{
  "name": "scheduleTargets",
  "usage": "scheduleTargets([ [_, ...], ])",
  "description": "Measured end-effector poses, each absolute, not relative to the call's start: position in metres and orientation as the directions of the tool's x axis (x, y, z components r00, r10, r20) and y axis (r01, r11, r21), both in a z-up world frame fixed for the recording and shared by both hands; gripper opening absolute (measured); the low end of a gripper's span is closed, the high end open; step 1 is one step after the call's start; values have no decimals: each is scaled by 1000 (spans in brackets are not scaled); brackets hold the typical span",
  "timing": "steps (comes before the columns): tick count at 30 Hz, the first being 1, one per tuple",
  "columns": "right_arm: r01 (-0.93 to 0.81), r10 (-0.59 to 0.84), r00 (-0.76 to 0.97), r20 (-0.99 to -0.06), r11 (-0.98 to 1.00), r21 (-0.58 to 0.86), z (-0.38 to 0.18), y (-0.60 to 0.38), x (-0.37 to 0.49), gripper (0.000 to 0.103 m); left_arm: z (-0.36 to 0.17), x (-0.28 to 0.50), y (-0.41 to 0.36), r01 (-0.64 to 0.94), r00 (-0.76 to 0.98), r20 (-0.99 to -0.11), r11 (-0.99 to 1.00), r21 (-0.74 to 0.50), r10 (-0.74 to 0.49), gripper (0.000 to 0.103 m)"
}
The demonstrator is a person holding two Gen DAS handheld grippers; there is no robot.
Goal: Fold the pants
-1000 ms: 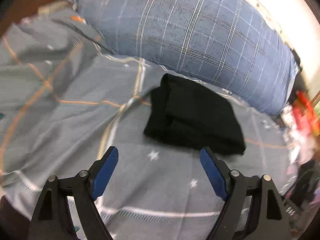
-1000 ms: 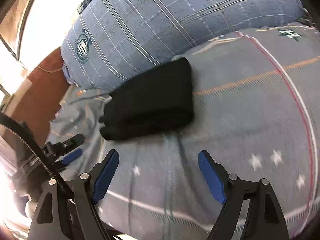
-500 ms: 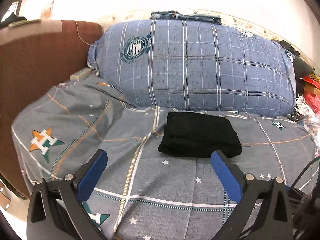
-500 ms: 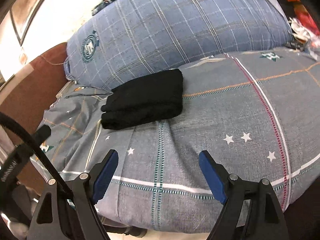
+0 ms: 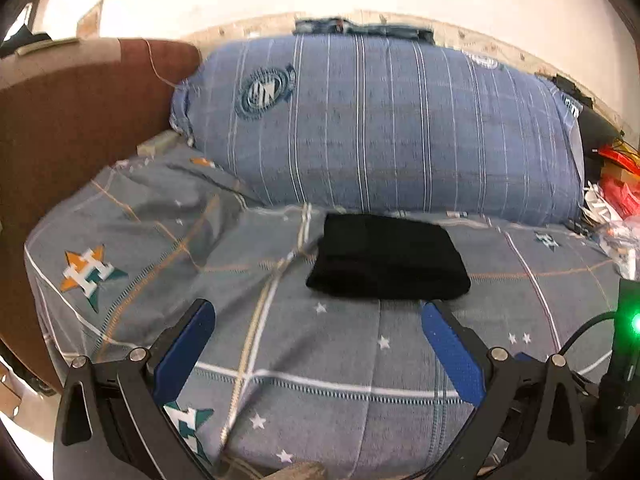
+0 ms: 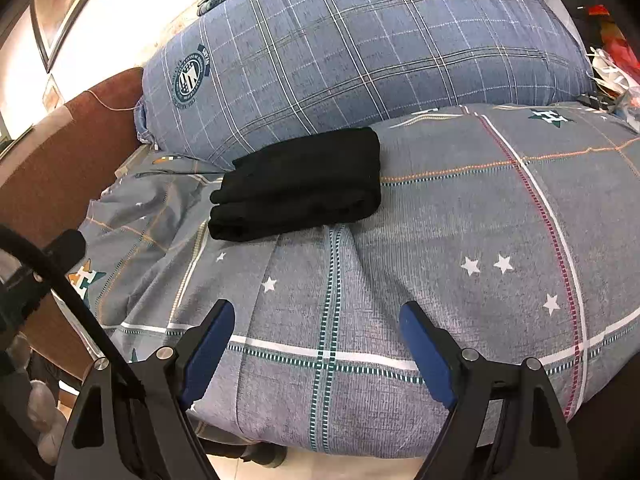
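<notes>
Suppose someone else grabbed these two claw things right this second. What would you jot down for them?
Left gripper: open, empty, held above the bedsheet.
Right gripper: open, empty, also clear of the cloth.
Black pants: folded into a compact rectangular stack on the bed, lying in front of the big plaid pillow, touched by neither gripper.
Done: the folding looks complete.
Left: apparently nothing, perhaps only tidying the stack's edges.

You see matt black cloth pants [image 5: 386, 262] on a woven grey sheet [image 5: 328, 344]. Your gripper pads [image 6: 426, 354] look textured blue; the pillow [image 5: 384, 128] is checked cloth.
</notes>
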State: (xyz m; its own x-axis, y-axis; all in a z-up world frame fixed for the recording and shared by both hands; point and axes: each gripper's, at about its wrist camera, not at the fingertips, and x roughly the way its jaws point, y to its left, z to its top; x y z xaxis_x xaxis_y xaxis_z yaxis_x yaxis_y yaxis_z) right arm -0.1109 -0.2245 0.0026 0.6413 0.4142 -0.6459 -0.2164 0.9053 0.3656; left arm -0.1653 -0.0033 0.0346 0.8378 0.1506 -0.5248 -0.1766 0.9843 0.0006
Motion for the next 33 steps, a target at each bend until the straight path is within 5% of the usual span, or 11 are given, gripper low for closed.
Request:
scheduleTargets([
  [33,-217,362,599,-714,932,291,-21,-200,-81,92,-28,-124,27,-182,699,-711,981,-73,77,103],
])
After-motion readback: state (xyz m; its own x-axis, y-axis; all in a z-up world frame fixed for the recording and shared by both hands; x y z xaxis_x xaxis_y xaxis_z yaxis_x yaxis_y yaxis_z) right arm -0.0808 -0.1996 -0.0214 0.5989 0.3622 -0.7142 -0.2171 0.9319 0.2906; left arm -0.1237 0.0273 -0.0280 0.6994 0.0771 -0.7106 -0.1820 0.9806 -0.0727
